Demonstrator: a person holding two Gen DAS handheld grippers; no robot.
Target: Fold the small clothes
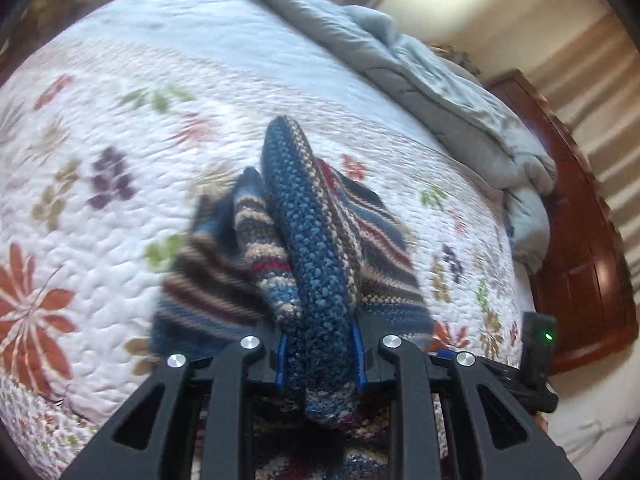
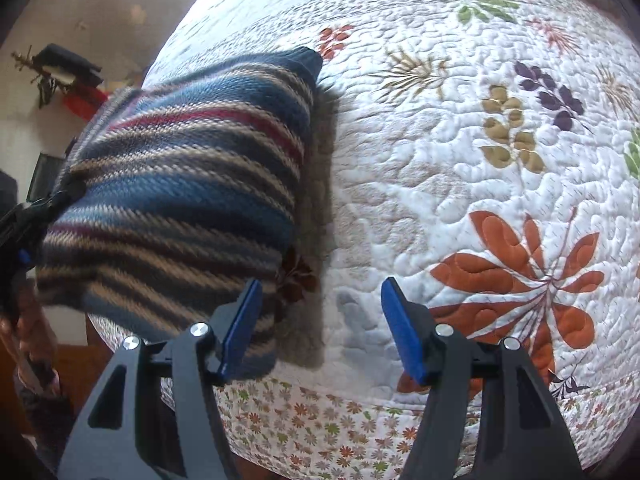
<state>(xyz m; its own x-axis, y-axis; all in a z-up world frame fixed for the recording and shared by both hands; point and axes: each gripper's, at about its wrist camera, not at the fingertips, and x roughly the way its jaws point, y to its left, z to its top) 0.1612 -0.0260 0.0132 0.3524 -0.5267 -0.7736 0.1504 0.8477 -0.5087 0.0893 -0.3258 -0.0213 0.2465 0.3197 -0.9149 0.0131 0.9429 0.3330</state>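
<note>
The left gripper (image 1: 320, 360) is clamped on a thick fold of the striped knit (image 1: 304, 240), lifted over the quilt (image 1: 100, 240) near the bed's front edge; a shallow bite could slip and the bunched layers unfold. The right gripper (image 2: 320, 328) hangs released, empty. A grey blanket (image 1: 460, 92) heaped along the far side crowds that edge

The left gripper (image 1: 320, 364) pinches a thick fold of the striped knit garment (image 1: 308, 240) above the floral quilt (image 1: 100, 160); a grey blanket (image 1: 440, 80) lies far right.
</note>
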